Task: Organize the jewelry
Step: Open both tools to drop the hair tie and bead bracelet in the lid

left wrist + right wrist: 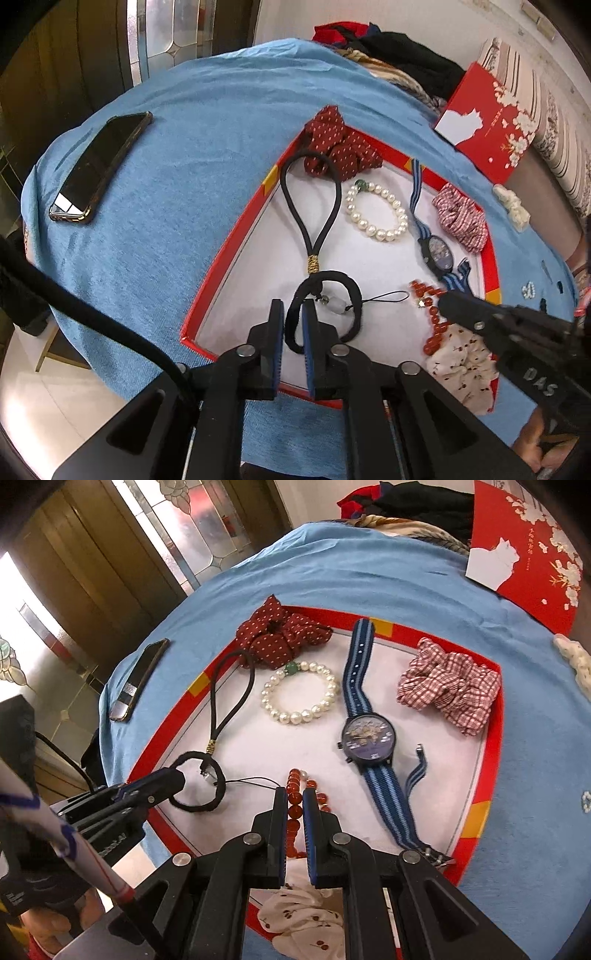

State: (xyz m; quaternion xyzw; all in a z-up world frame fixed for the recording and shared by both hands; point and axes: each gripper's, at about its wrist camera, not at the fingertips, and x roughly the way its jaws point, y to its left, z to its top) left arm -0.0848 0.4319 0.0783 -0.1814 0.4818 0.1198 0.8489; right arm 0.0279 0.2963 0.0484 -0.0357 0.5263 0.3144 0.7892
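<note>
A red-rimmed tray (221, 258) (491, 716) with a white floor holds the jewelry. My left gripper (293, 314) (177, 775) is shut on a black hair tie (354, 295) (218, 794) with a small charm. My right gripper (295, 797) (448, 301) is shut on a red bead bracelet (295, 812) (436, 321). Also in the tray are a pearl bracelet (376, 214) (299, 698), a blue striped watch (436, 251) (369, 734), a black cord loop (310, 199) (236, 701), a dark red dotted scrunchie (340, 147) (280, 631) and a checked scrunchie (461, 218) (447, 683).
A cherry-print scrunchie (461, 365) (303, 915) lies at the tray's near edge. A phone (99, 166) (140, 679) lies on the blue cloth (184, 147) to the left. A red box lid (487, 122) (528, 546) and piled clothes (406, 59) stand behind.
</note>
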